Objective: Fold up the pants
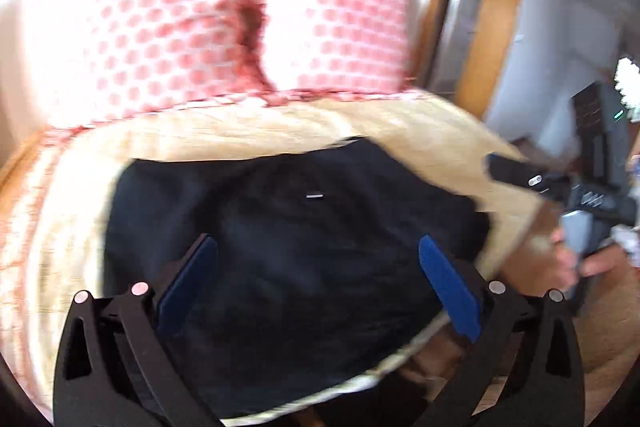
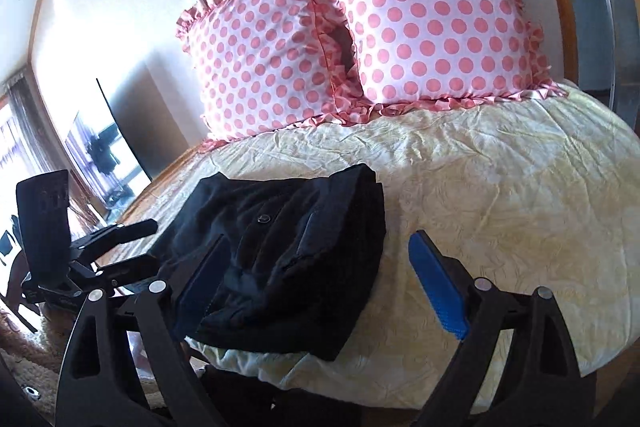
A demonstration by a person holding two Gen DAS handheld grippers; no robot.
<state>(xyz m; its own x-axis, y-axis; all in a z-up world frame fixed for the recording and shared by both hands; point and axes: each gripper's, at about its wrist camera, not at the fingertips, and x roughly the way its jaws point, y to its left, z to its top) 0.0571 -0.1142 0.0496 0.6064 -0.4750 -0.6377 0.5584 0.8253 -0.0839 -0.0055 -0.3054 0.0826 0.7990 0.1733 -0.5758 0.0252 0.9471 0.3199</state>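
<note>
Left jaws: the left gripper [image 1: 318, 279] is spread wide, grasping nothing, poised over the pants.
Right jaws: the right gripper [image 2: 316, 279] is likewise released and empty-handed.
Pants: the black pants [image 2: 280, 267] lie folded into a compact bundle near the bed's front edge.
Bed: a cream bedspread [image 2: 500, 187], wrinkled.
Pillows: two polka-dot pillows [image 2: 432, 15] at the head end.
</note>
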